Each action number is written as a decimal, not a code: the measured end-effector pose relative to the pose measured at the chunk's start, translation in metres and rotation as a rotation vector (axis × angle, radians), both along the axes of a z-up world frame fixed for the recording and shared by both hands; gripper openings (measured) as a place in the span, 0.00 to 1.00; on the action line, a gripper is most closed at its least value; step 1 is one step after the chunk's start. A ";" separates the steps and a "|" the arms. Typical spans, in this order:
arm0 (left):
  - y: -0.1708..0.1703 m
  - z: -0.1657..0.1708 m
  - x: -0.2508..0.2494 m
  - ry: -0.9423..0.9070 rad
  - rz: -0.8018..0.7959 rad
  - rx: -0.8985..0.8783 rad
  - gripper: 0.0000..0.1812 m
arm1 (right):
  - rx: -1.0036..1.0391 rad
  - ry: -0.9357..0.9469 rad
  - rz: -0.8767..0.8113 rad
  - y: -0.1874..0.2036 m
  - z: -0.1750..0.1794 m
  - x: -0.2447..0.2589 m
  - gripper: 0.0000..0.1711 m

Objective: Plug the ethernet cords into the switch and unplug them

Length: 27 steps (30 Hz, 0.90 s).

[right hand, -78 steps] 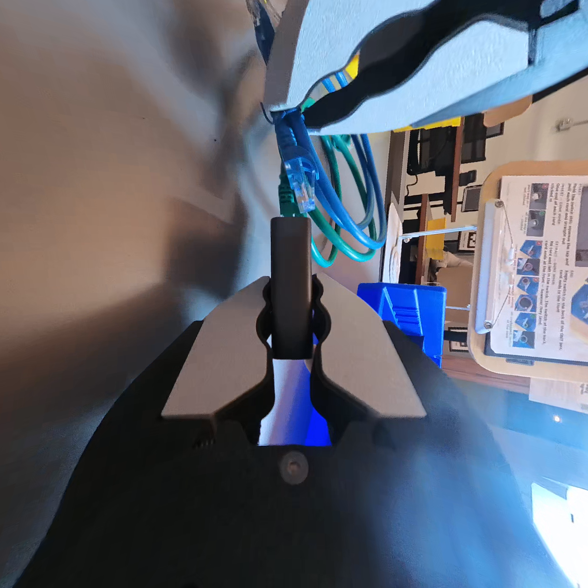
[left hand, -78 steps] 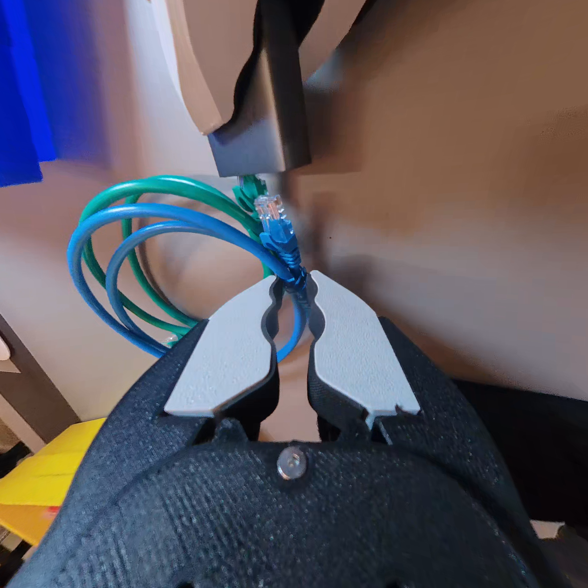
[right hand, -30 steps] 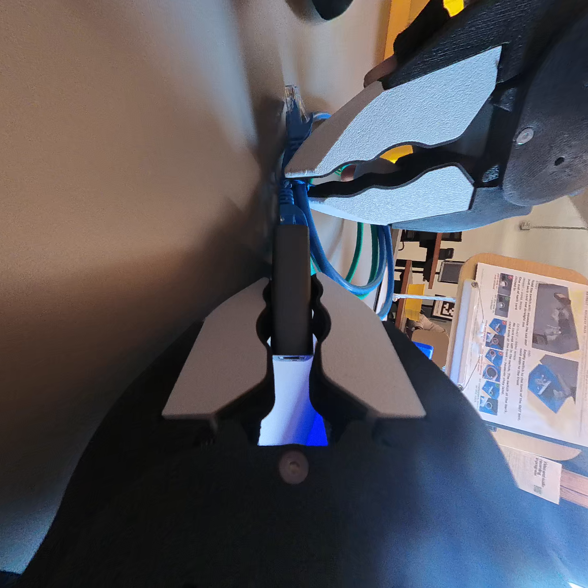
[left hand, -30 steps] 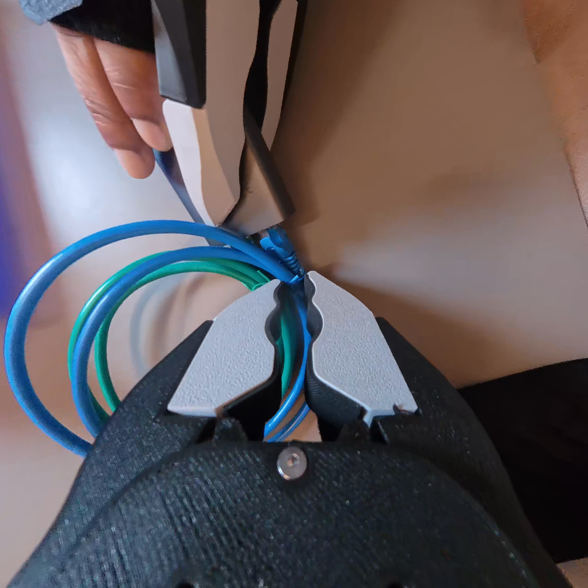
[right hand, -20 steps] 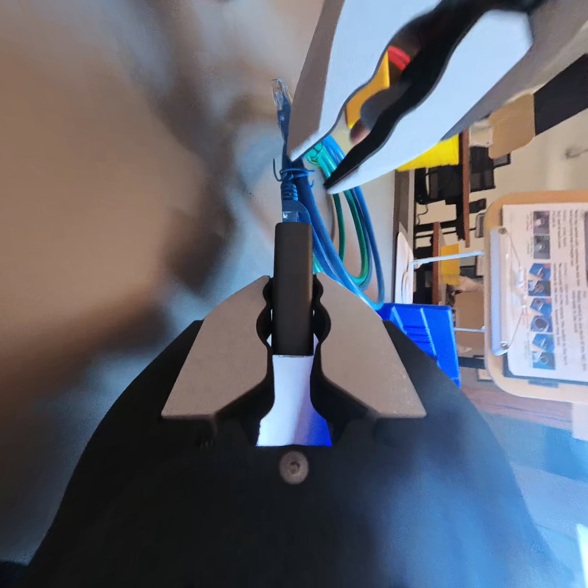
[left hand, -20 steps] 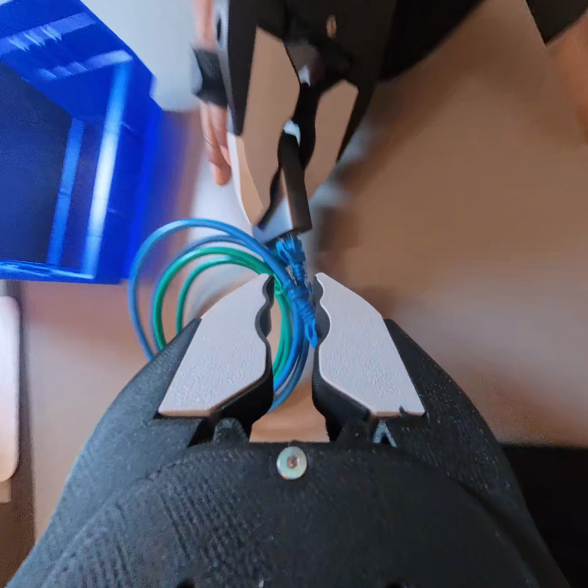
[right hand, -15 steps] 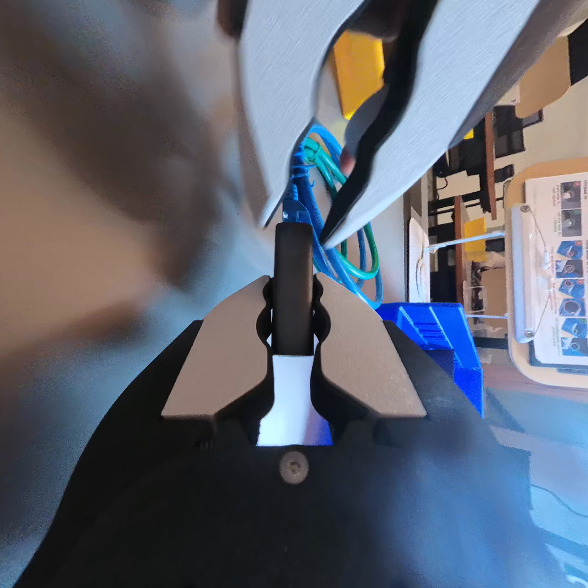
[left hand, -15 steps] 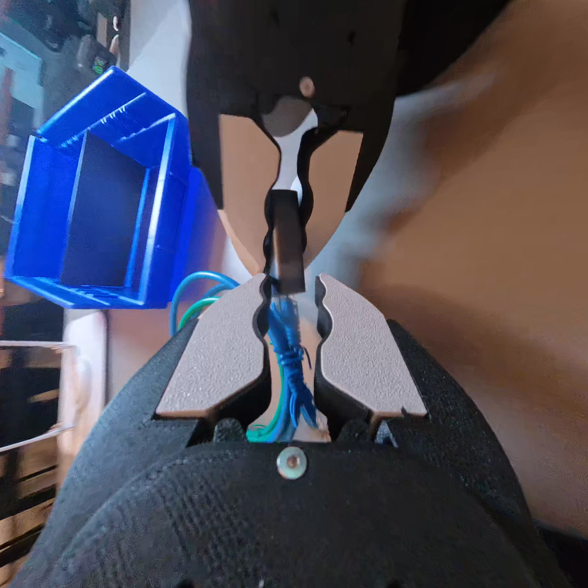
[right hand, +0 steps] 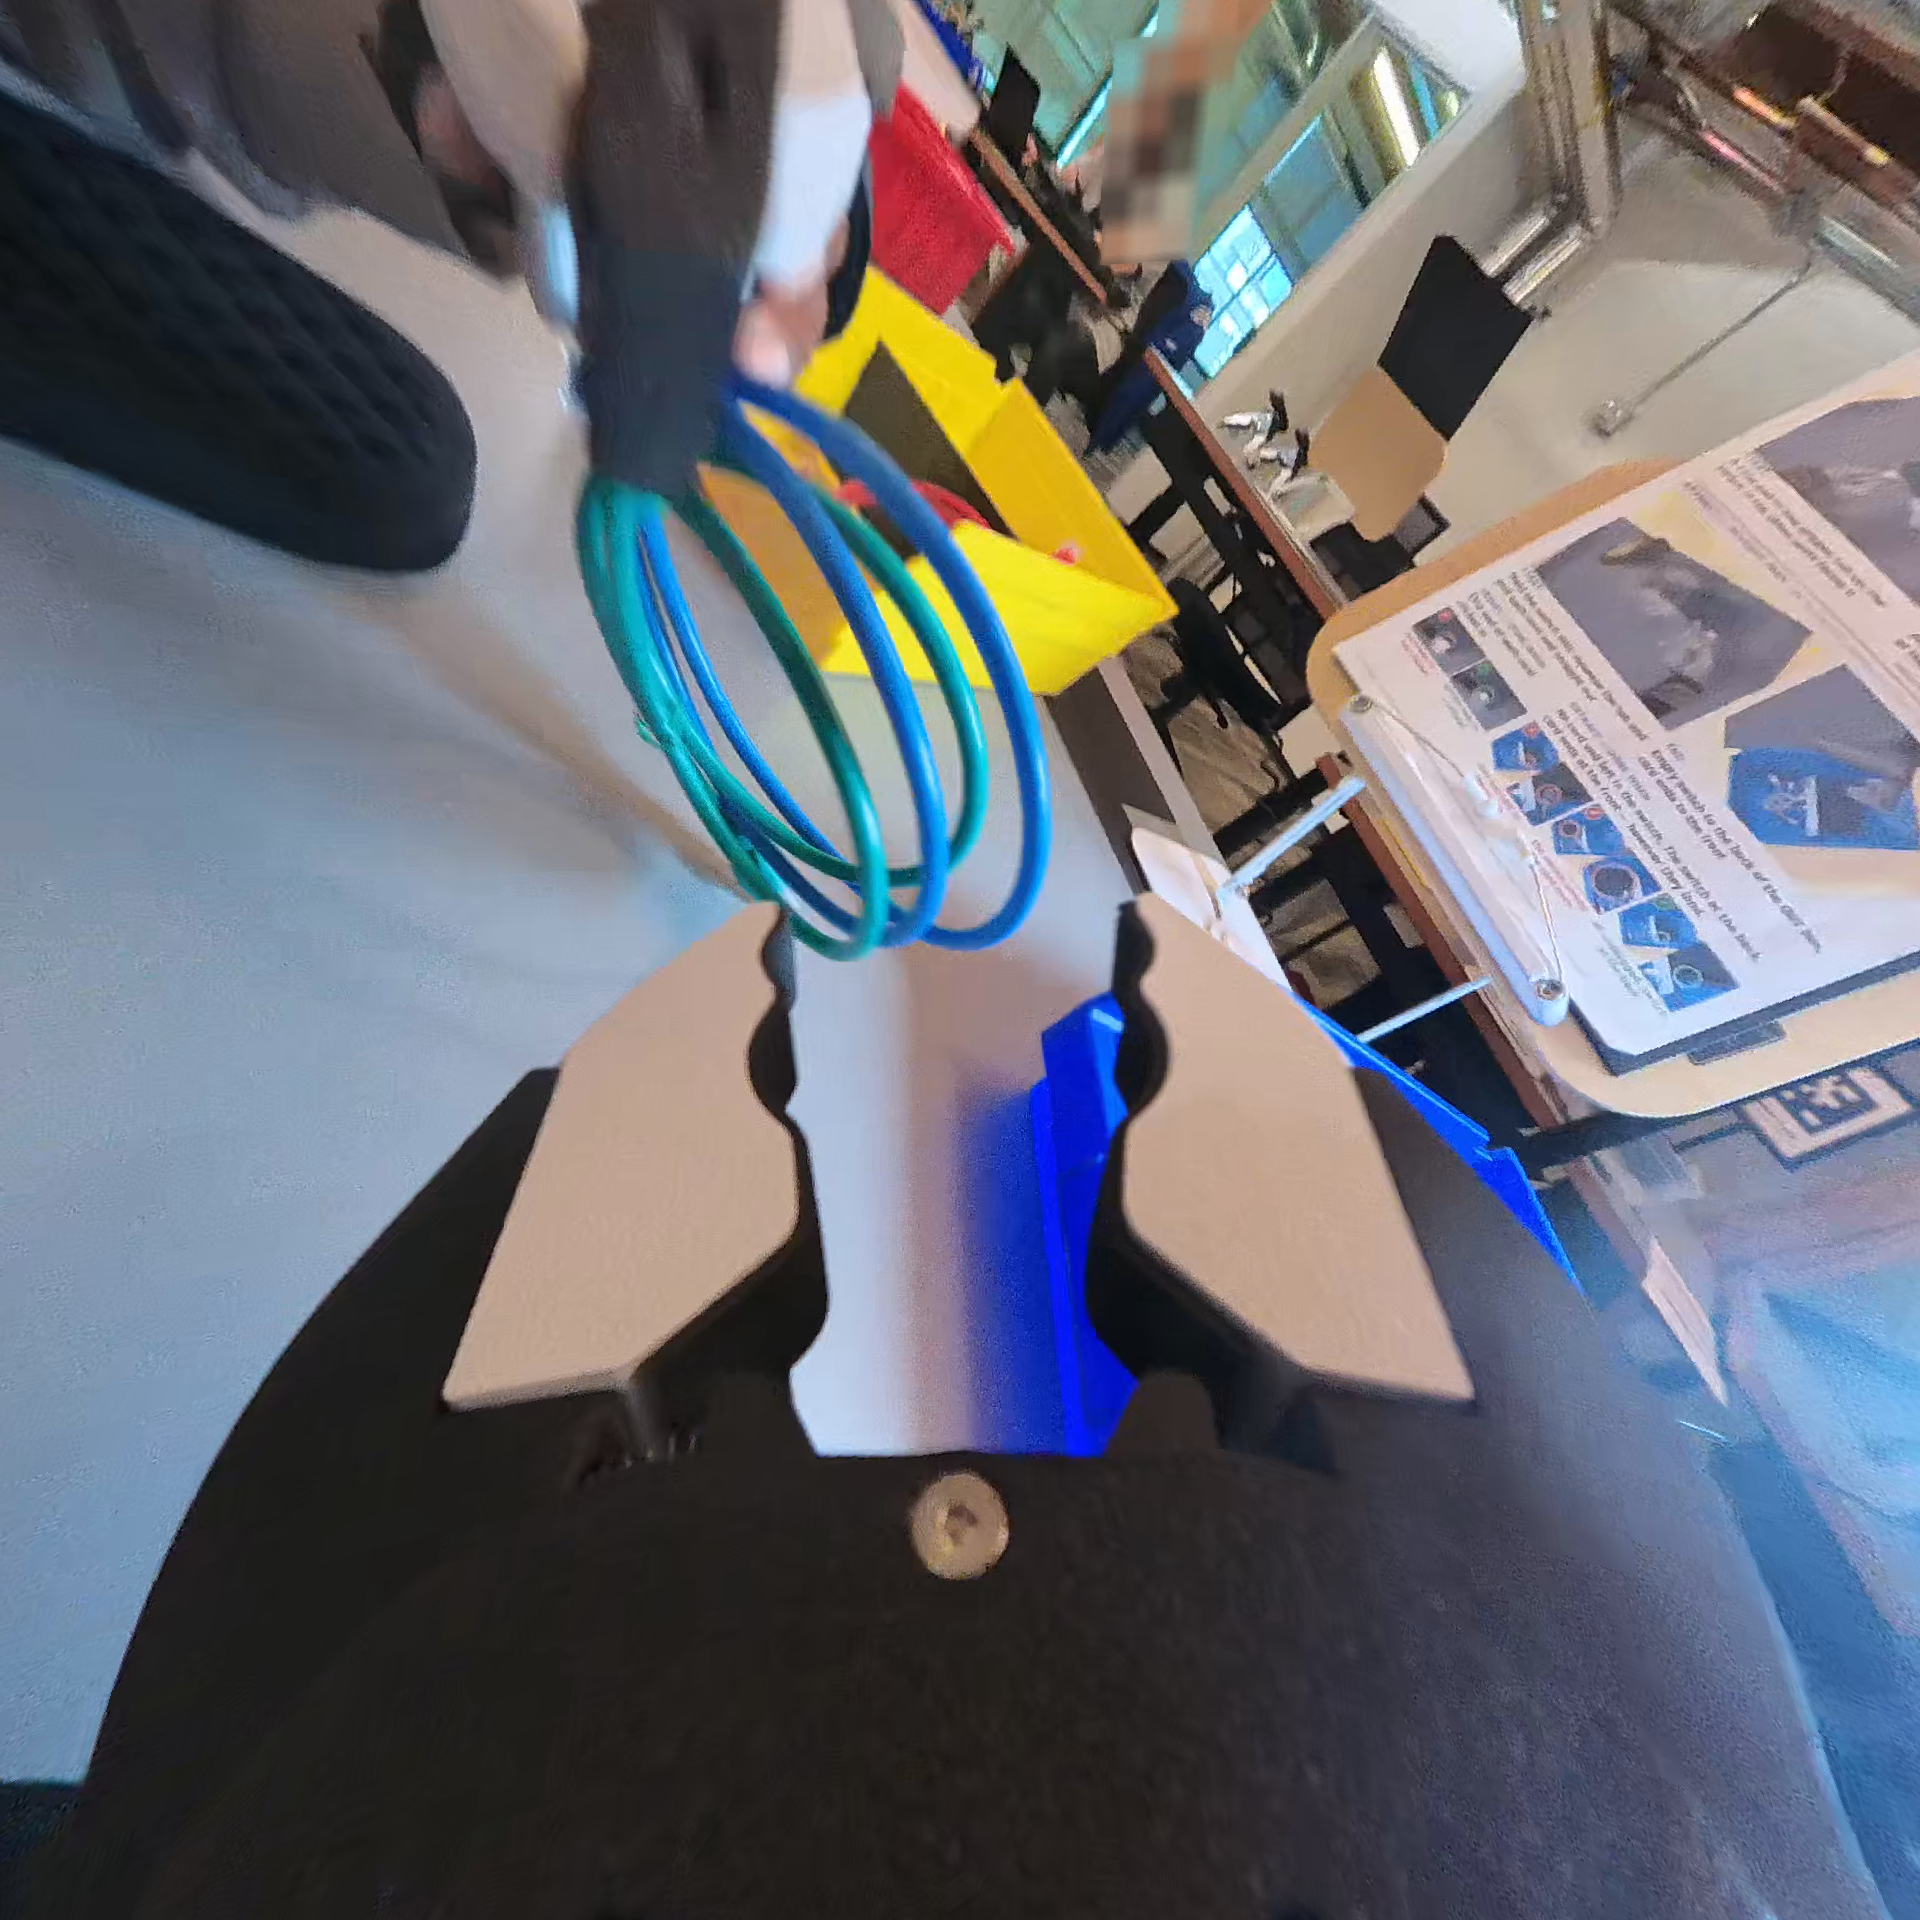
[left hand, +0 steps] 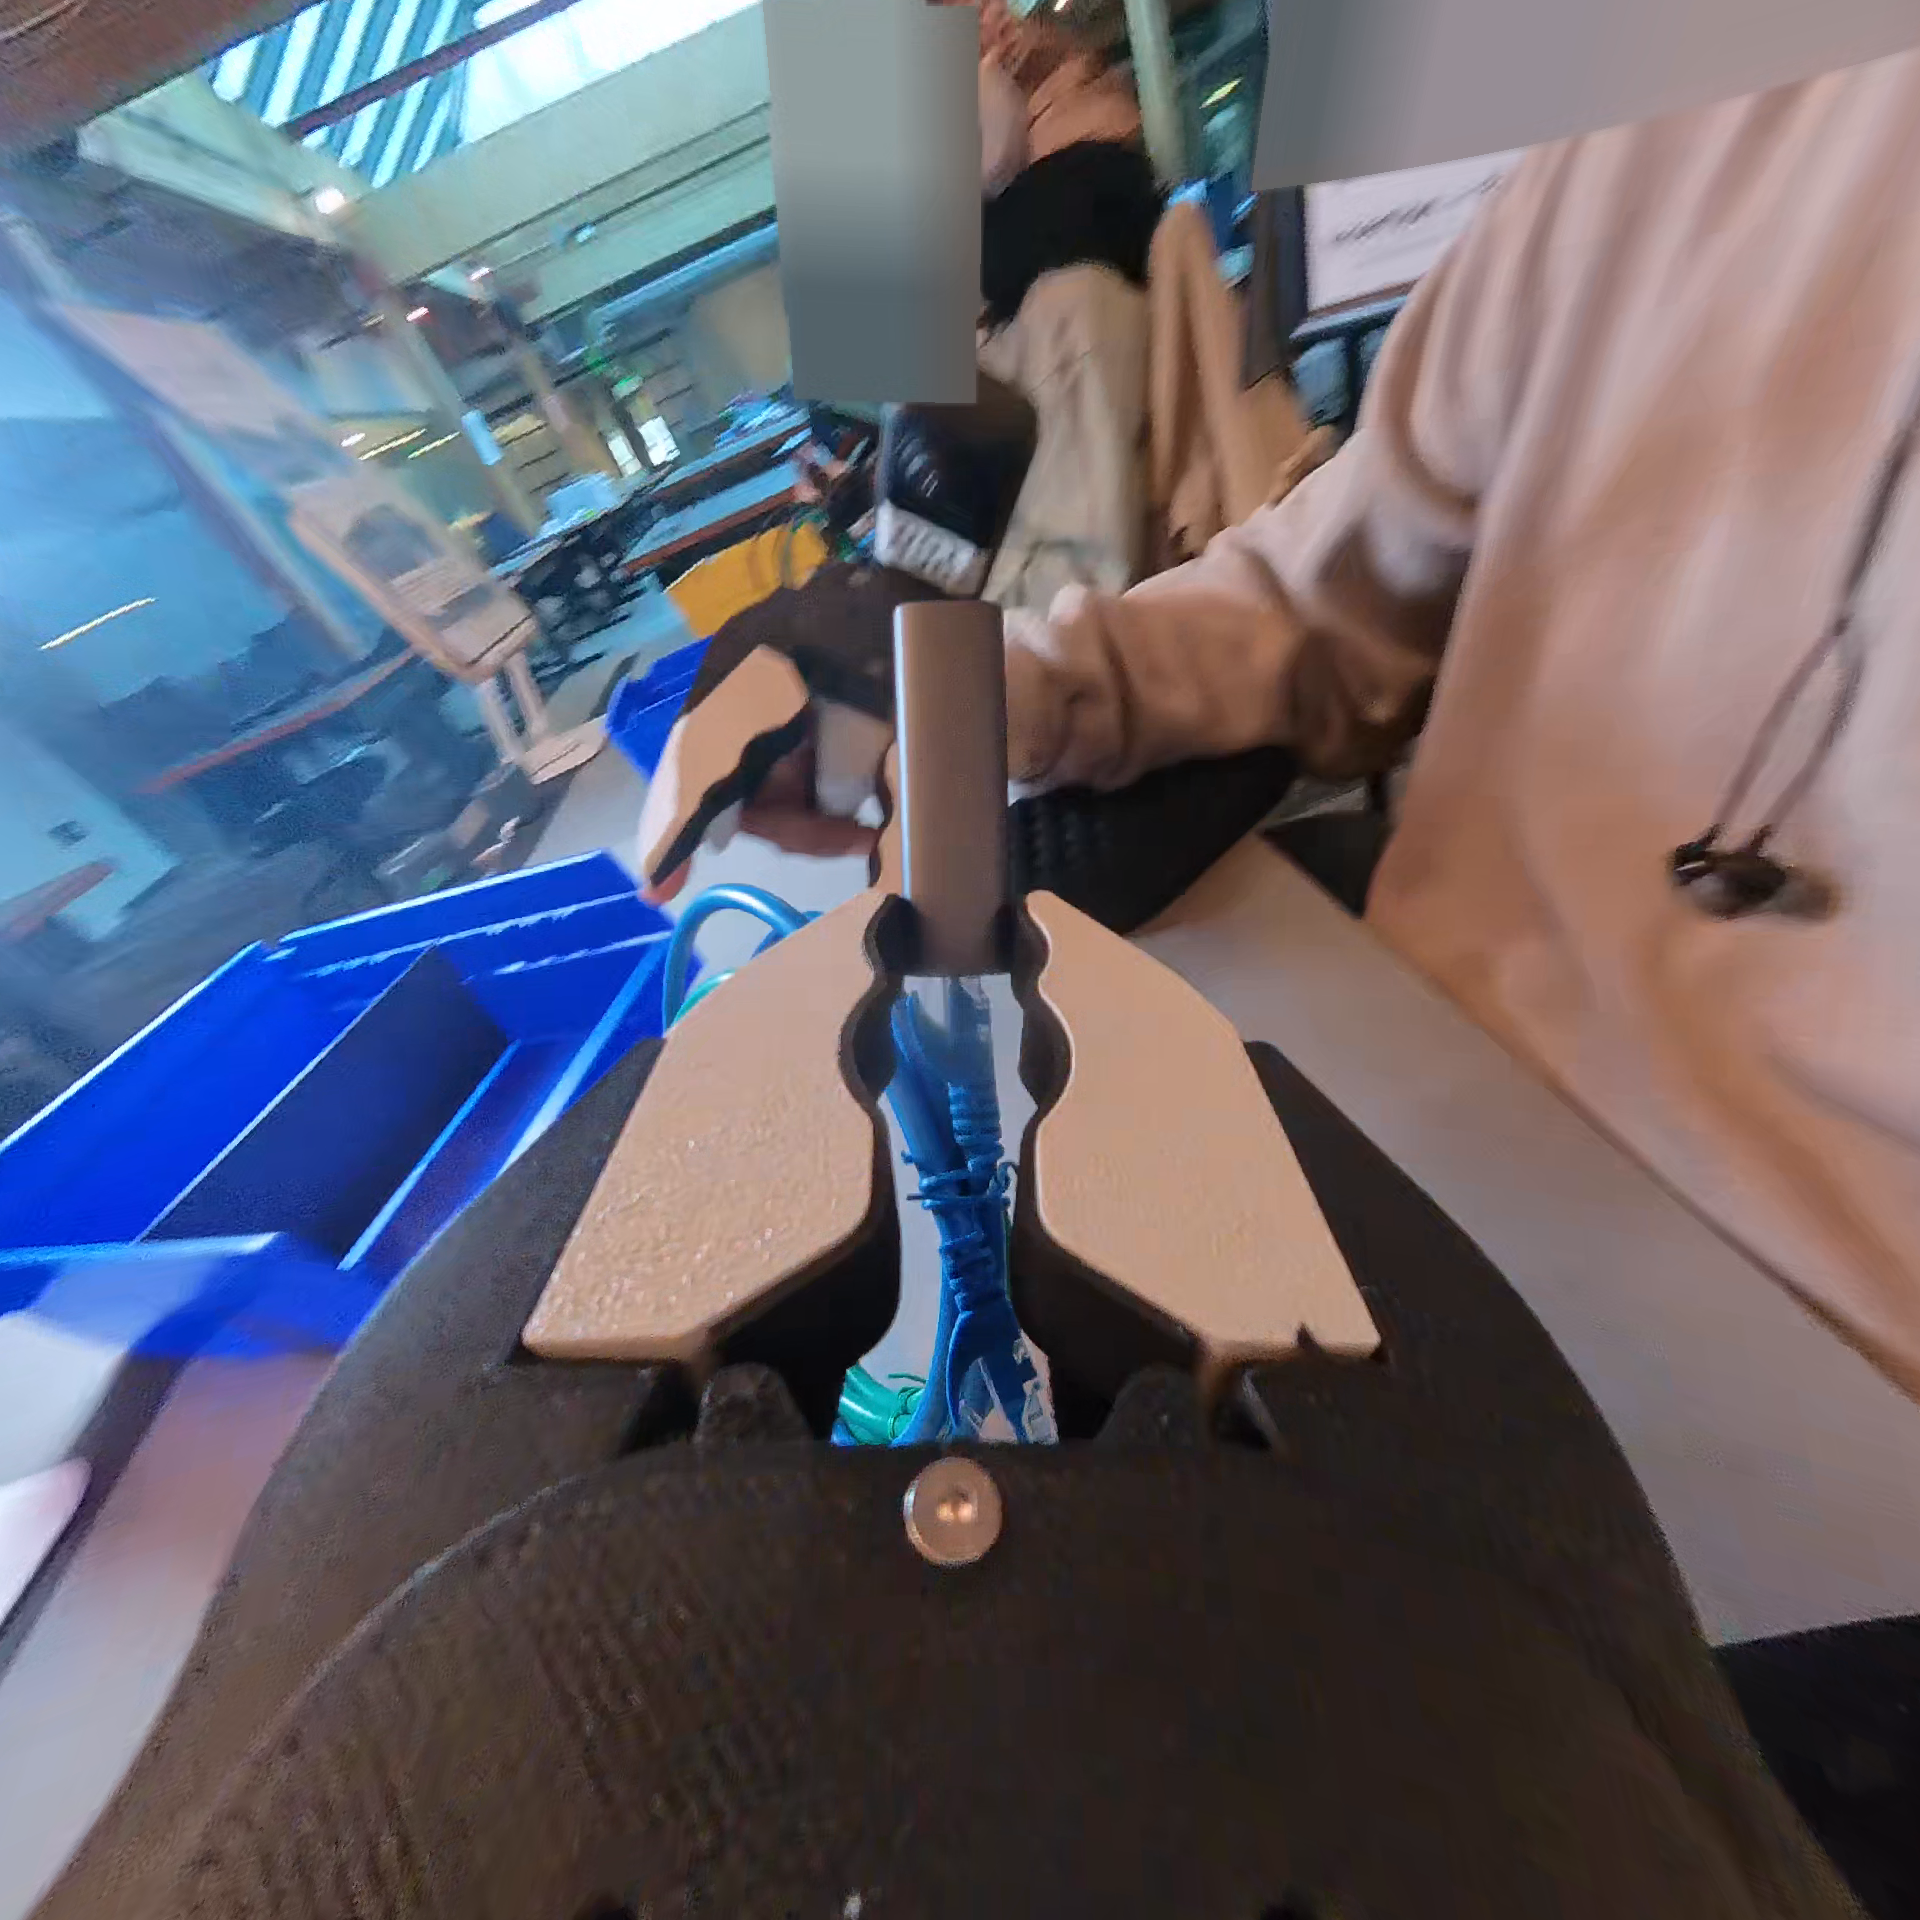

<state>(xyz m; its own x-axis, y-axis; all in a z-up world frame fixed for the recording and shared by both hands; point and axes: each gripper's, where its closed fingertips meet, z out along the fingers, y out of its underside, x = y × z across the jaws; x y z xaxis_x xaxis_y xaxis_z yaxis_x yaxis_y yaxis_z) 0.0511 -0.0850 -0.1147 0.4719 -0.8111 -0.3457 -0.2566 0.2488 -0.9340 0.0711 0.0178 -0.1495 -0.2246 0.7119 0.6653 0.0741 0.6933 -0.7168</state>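
My left gripper (left hand: pixel 951 920) is shut on the narrow end of the dark switch (left hand: pixel 951 769), which stands upright past my fingertips. Blue ethernet cords (left hand: pixel 961 1174) sit in the switch and run back between my fingers, with a green cord (left hand: pixel 873 1403) beside them. My right gripper (right hand: pixel 951 914) is open and empty over the white table. It also shows in the left wrist view (left hand: pixel 769 831), just behind the switch. In the right wrist view the switch (right hand: pixel 665 312) is blurred, and loops of blue and green cord (right hand: pixel 831 707) hang from it.
A blue bin (left hand: pixel 312 1060) stands left of the left gripper and shows under the right one (right hand: pixel 1081 1195). A yellow bin (right hand: pixel 1018 540) and a red bin (right hand: pixel 925 197) stand farther back. An instruction board on a stand (right hand: pixel 1662 748) is at right. A person in a beige hoodie (left hand: pixel 1610 623) sits close. Tip to tip, the grippers are about 12 centimetres apart.
The switch has passed from my right gripper to my left. The left let go of the cord and shut on the switch. The right opened and drew back.
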 end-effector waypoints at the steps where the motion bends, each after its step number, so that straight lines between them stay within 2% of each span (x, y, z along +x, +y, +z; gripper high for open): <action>1: -0.005 0.002 0.005 -0.018 -0.043 -0.004 0.11 | 0.026 -0.022 0.007 -0.001 -0.006 -0.002 0.39; 4: -0.018 0.005 0.023 -0.052 -0.169 -0.019 0.11 | 0.011 -0.065 0.101 -0.028 -0.017 -0.010 0.45; 5: -0.022 0.005 0.027 -0.058 -0.199 -0.026 0.11 | 0.025 -0.071 0.117 -0.035 -0.021 -0.013 0.40; 6: -0.023 0.006 0.028 -0.062 -0.211 -0.031 0.11 | 0.058 -0.061 0.124 -0.039 -0.022 -0.015 0.25; 9: -0.015 0.000 0.011 -0.052 -0.141 -0.073 0.11 | 0.064 -0.058 0.117 -0.036 -0.015 -0.015 0.14; 12: 0.009 -0.023 -0.018 0.060 0.069 -0.101 0.12 | 0.114 -0.094 -0.021 -0.008 -0.003 -0.010 0.03; 14: 0.019 -0.032 -0.026 0.118 0.155 -0.102 0.13 | 0.206 -0.173 -0.114 0.008 -0.002 -0.008 0.03; 16: 0.025 -0.032 -0.027 0.167 0.211 -0.081 0.18 | 0.261 -0.266 -0.170 0.017 -0.001 -0.008 0.03; 20: 0.033 -0.041 -0.034 0.434 0.355 0.024 0.24 | 0.337 -0.426 -0.216 0.029 -0.003 -0.012 0.03; 23: 0.037 -0.055 -0.034 0.557 0.383 0.051 0.21 | 0.368 -0.495 -0.183 0.026 -0.009 -0.021 0.03; 27: 0.036 -0.062 -0.039 0.575 0.374 0.058 0.15 | 0.335 -0.486 -0.179 0.030 -0.005 -0.031 0.04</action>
